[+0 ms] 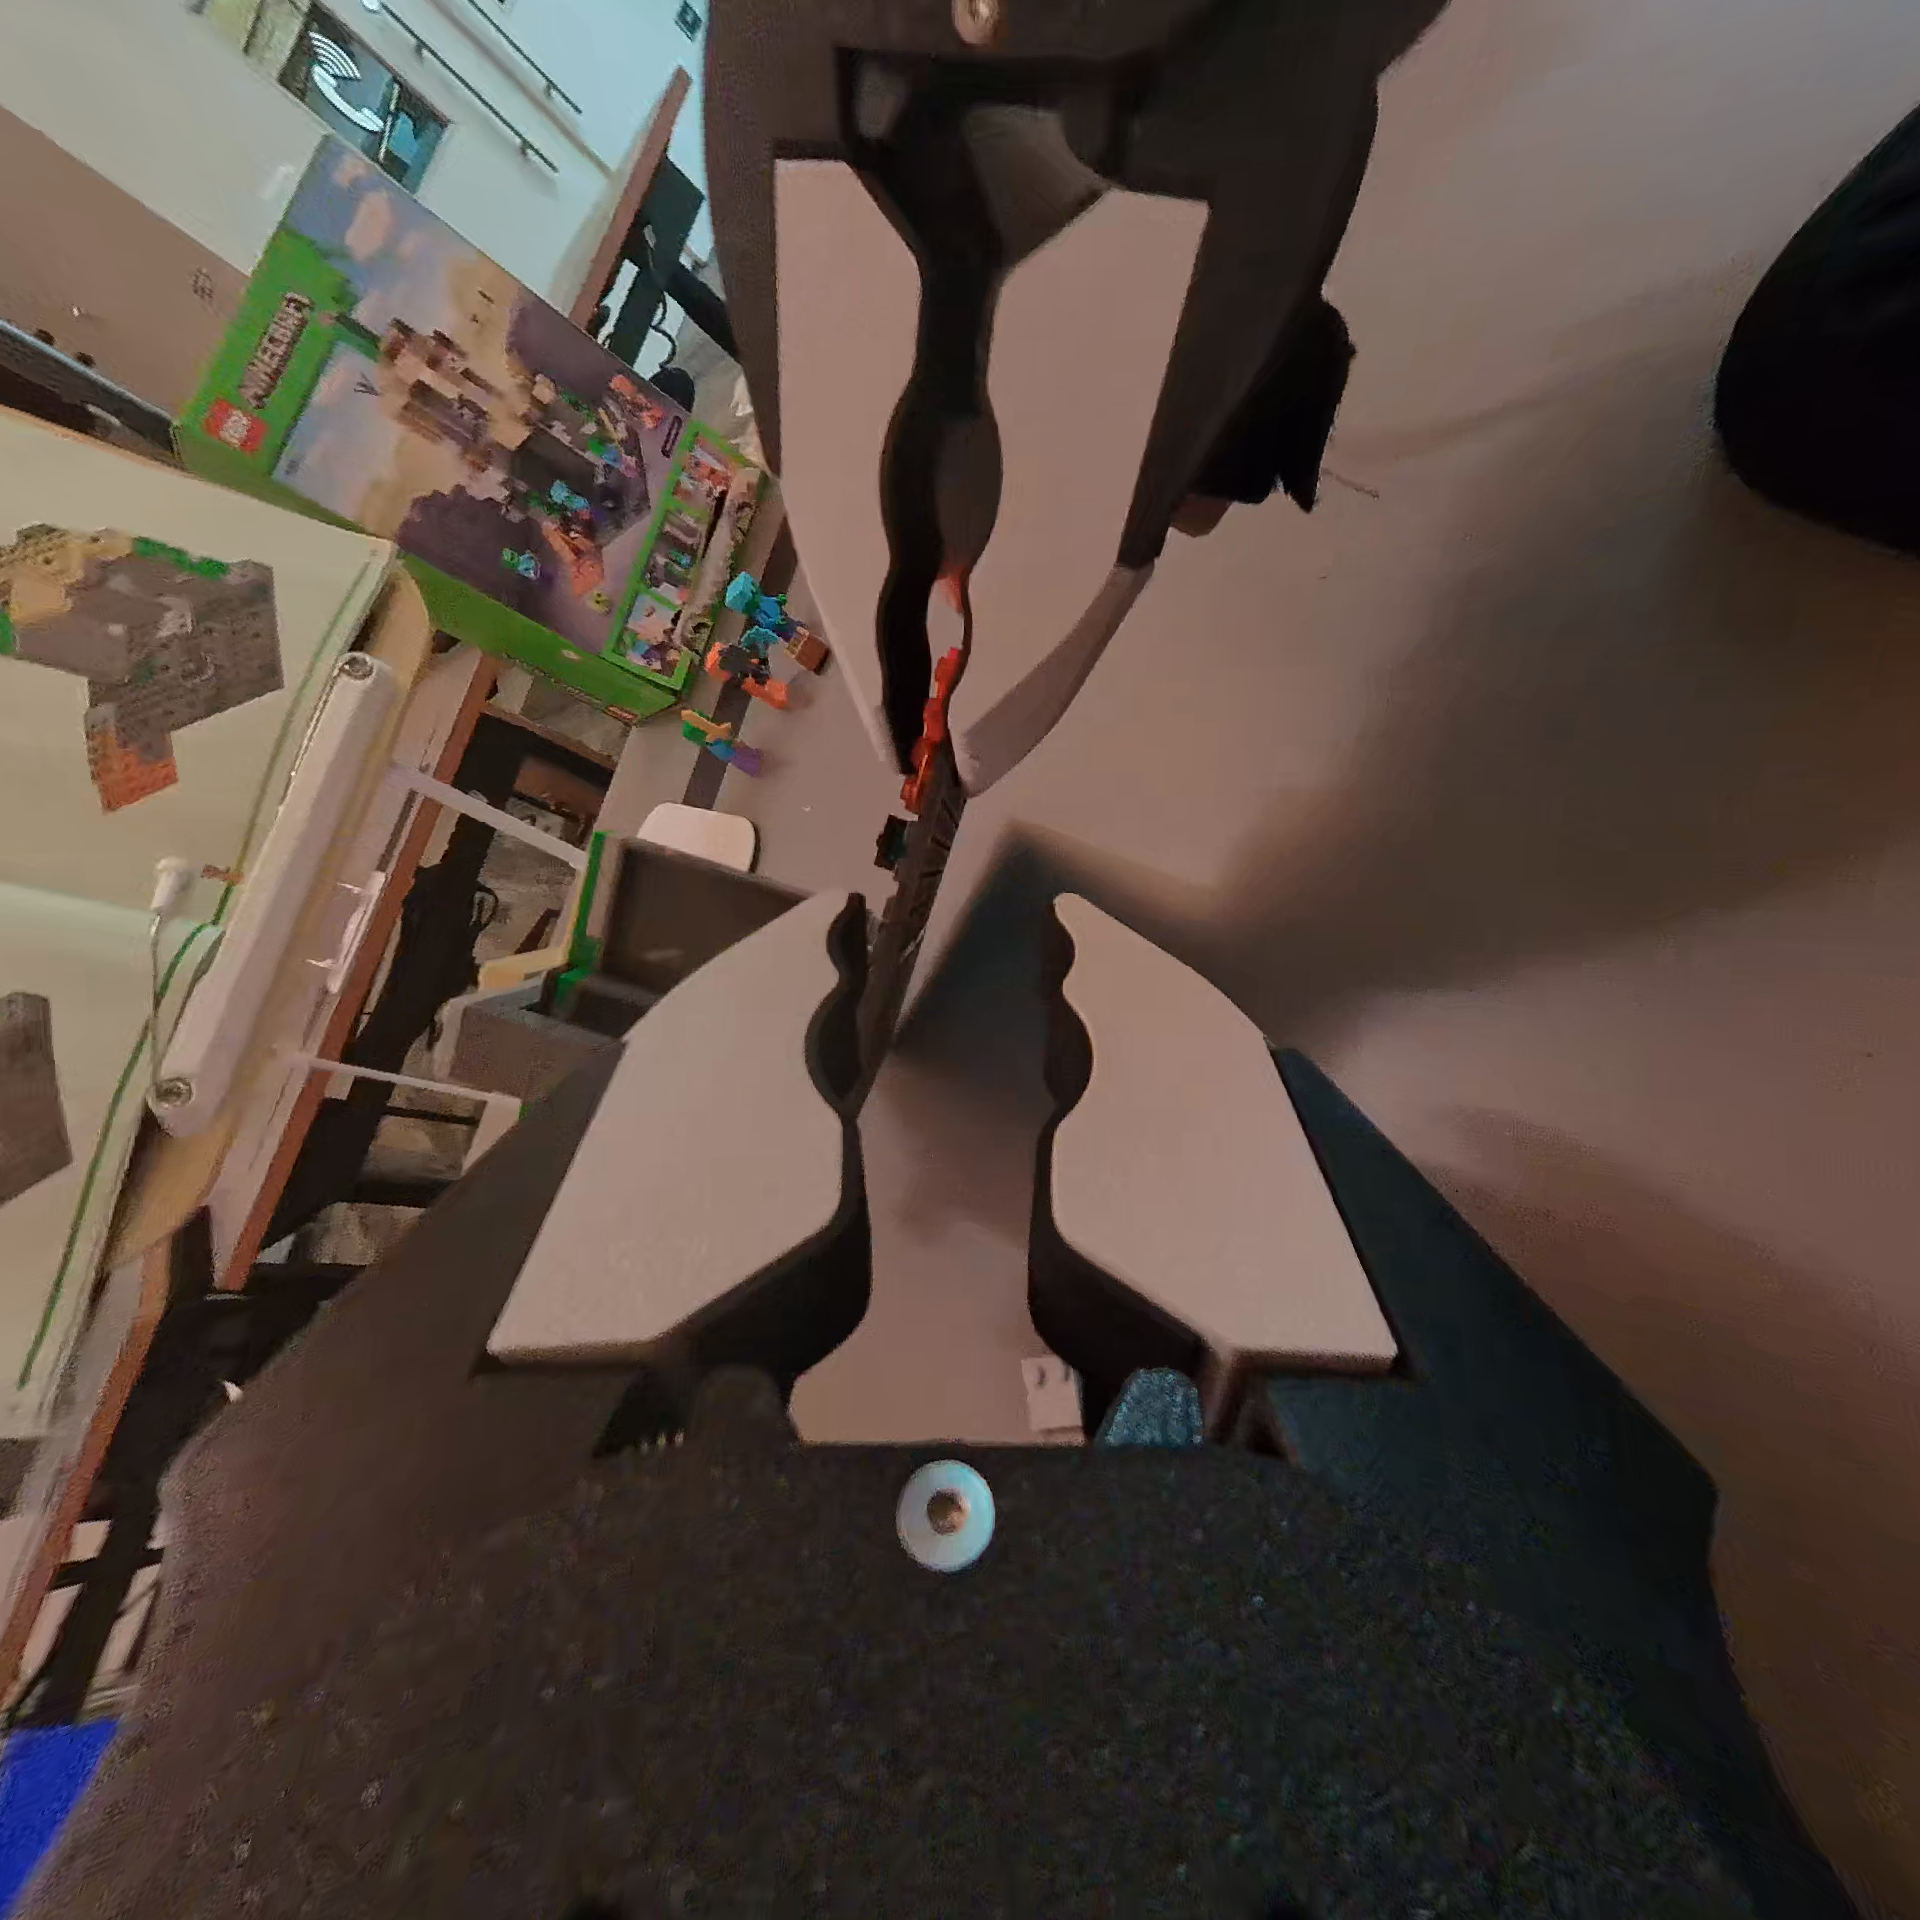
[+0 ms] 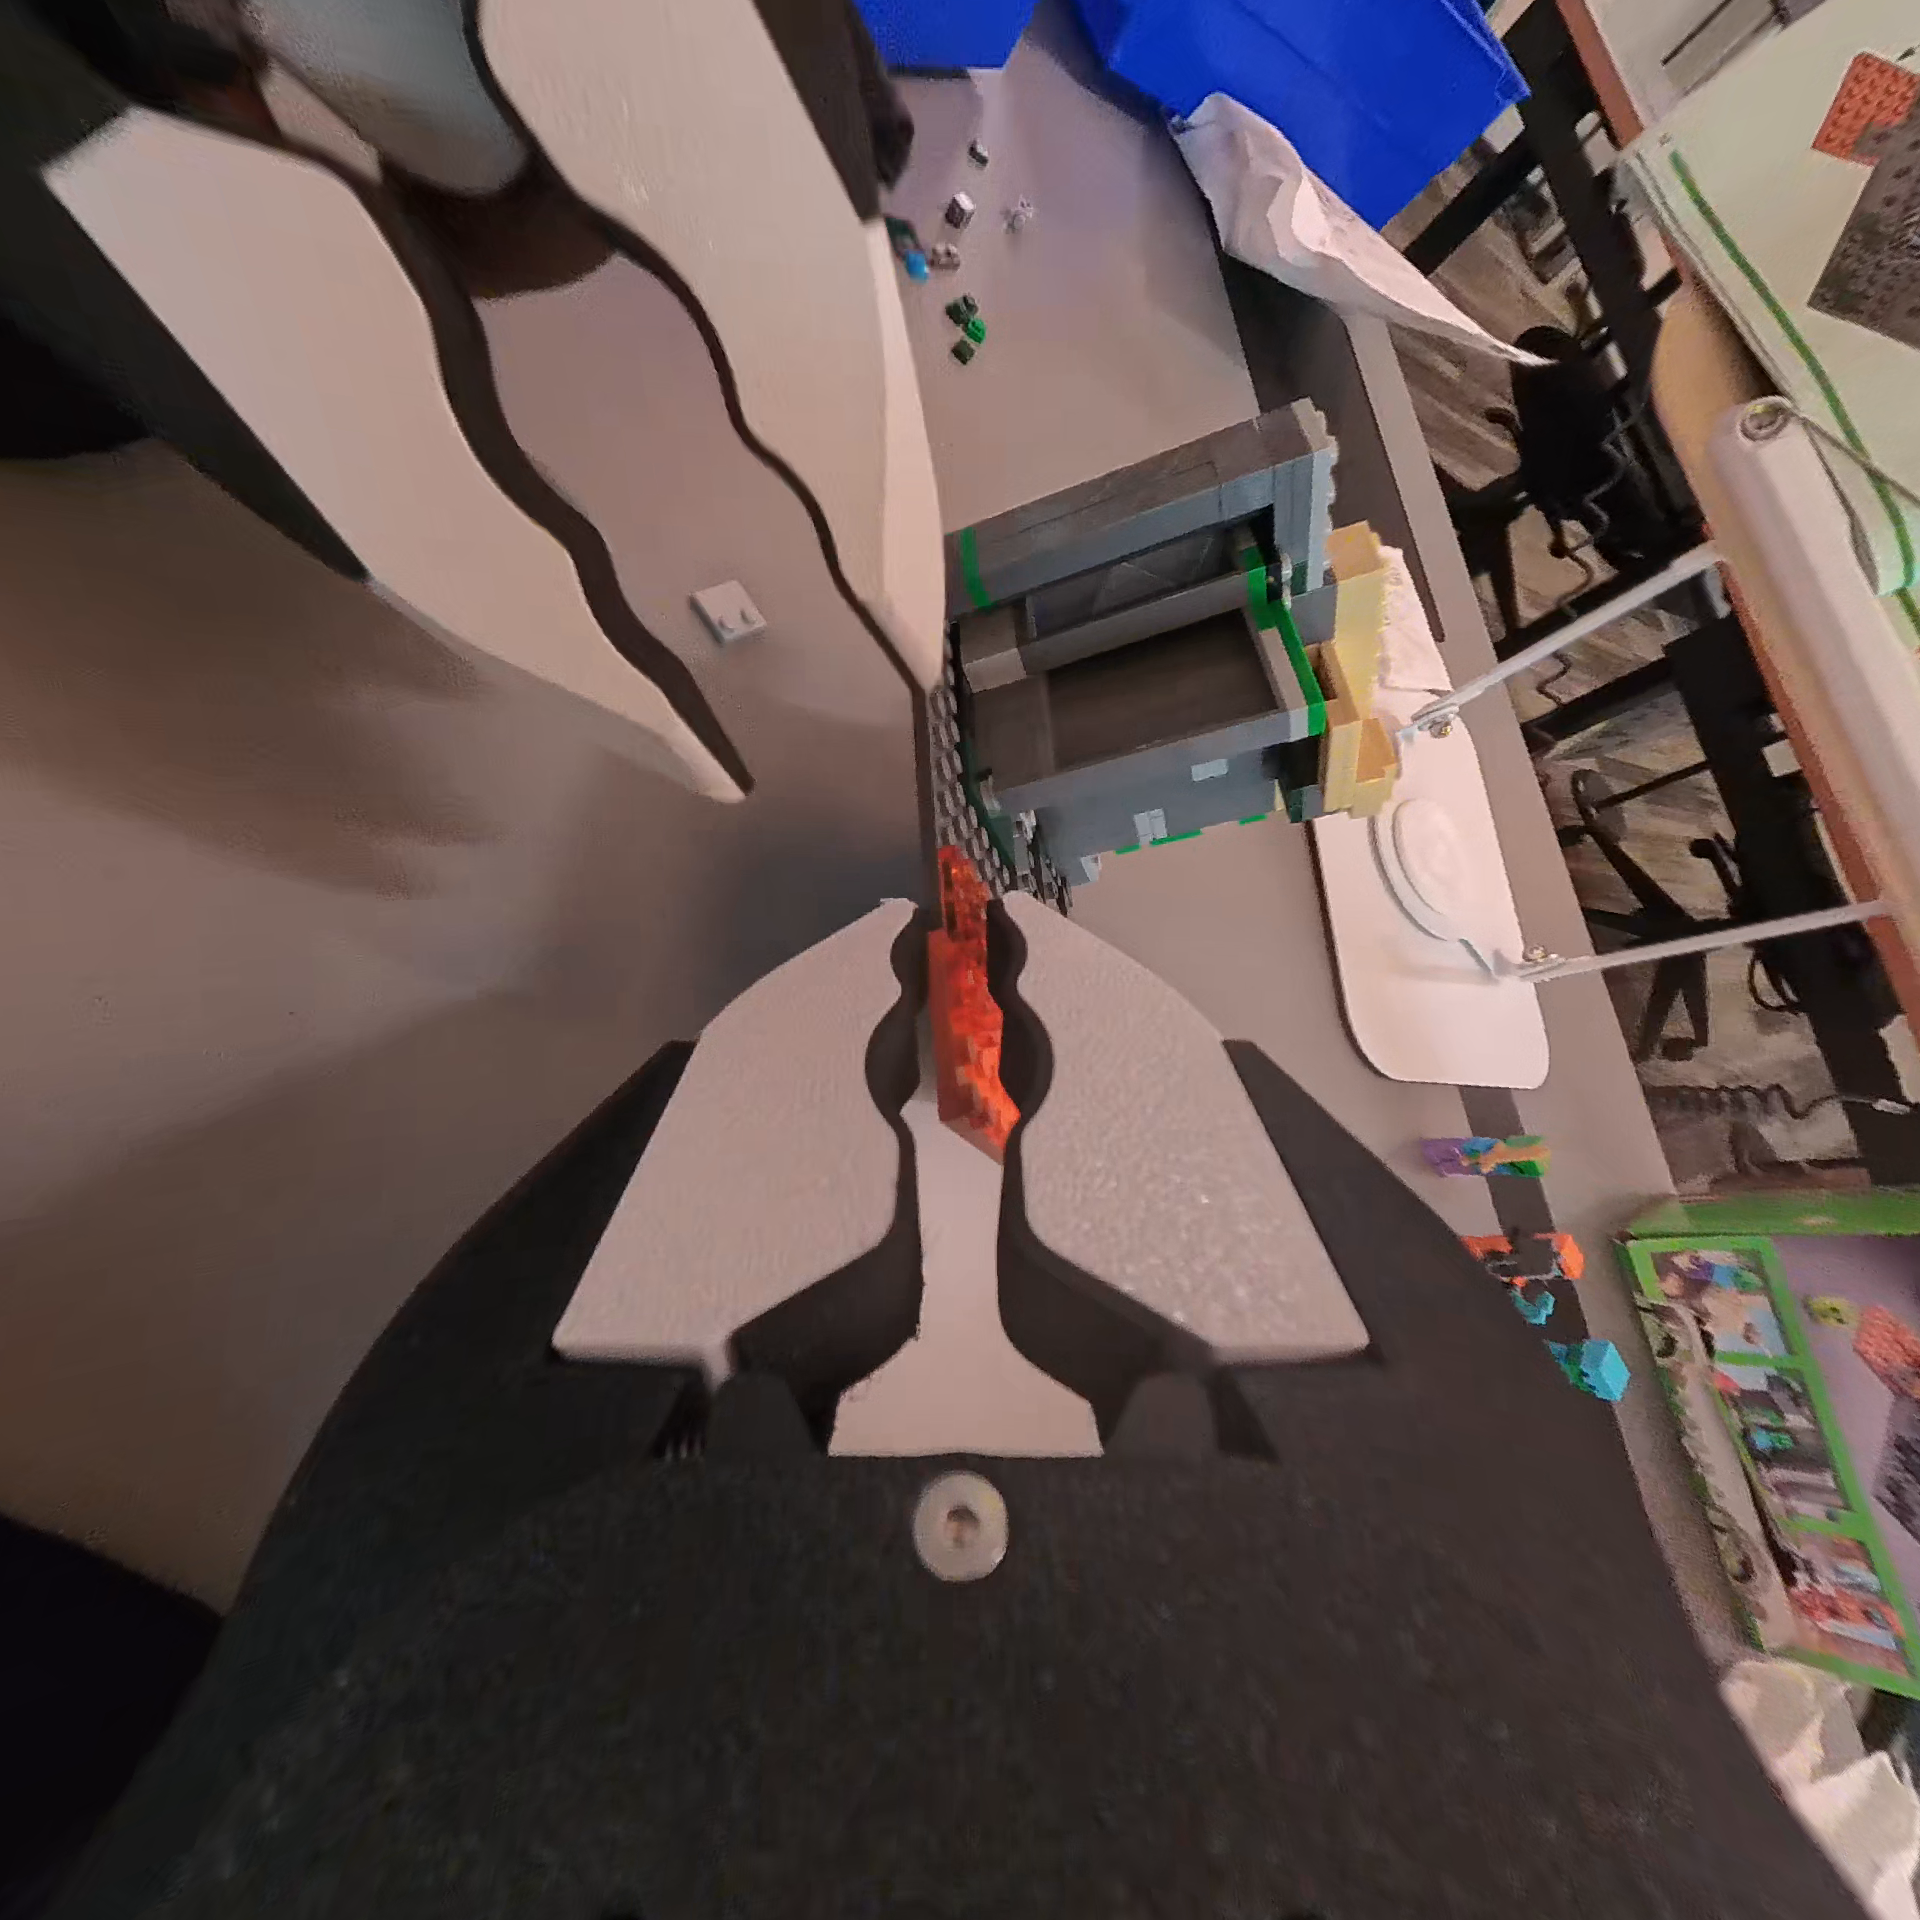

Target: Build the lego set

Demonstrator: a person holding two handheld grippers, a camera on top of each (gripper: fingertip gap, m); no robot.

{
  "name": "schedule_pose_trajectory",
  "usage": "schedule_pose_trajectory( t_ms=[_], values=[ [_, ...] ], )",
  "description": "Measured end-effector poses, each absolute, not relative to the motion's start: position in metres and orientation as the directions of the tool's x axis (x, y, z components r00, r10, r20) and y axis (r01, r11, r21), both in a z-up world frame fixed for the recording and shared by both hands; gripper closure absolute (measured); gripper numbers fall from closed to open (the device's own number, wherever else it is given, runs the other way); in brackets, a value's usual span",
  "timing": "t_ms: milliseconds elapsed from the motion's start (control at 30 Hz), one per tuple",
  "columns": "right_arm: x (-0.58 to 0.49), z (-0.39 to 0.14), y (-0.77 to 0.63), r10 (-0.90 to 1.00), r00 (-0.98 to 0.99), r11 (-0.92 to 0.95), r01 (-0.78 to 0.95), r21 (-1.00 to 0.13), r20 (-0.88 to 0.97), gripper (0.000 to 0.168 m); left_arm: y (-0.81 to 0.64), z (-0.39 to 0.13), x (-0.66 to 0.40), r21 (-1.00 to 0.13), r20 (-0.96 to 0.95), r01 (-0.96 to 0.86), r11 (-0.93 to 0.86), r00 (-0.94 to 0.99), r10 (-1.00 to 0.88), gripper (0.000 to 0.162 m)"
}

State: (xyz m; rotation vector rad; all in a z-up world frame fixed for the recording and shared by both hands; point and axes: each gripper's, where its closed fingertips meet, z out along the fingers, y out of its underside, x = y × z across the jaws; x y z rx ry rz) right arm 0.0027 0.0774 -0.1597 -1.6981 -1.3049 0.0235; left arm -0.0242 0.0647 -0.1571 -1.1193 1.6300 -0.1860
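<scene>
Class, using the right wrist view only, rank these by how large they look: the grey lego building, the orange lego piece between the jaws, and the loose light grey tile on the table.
1. grey lego building
2. orange lego piece, though it is nearer the camera, which enlarges it
3. light grey tile, clearly smallest

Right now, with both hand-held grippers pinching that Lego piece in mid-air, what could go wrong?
The right hand-held gripper clamps only the orange section, so that part might snap off the dark studded plate. The left hand-held gripper looks open, with the plate's edge against one finger, so the plate could slip or twist. The grey walled build hangs from that plate and may pull it loose.
</scene>
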Motion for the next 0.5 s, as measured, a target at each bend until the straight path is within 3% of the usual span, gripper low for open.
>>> schedule_pose_trajectory(
  t_ms=[200, 267, 300, 500],
  values=[
    [0.01, -0.158, 0.078, 0.77, 0.425, 0.031, 0.719, -0.694, 0.475, 0.158, 0.087, -0.164, -0.011, -0.479, -0.762, -0.647, 0.593, -0.028, -0.647, 0.138],
    [0.013, -0.159, 0.078, 0.771, 0.427, 0.03, 0.717, -0.697, 0.472, 0.158, 0.092, -0.165, -0.007, -0.45, -0.781, -0.658, 0.603, -0.037, -0.623, 0.149],
    [0.014, -0.16, 0.077, 0.77, 0.429, 0.029, 0.717, -0.697, 0.472, 0.158, 0.093, -0.163, -0.005, -0.447, -0.788, -0.657, 0.607, -0.033, -0.615, 0.155],
    [0.02, -0.159, 0.08, 0.723, 0.454, 0.033, 0.731, -0.682, 0.521, 0.158, 0.093, -0.164, 0.001, -0.471, -0.746, -0.675, 0.567, -0.038, -0.665, 0.156]
  ],
)
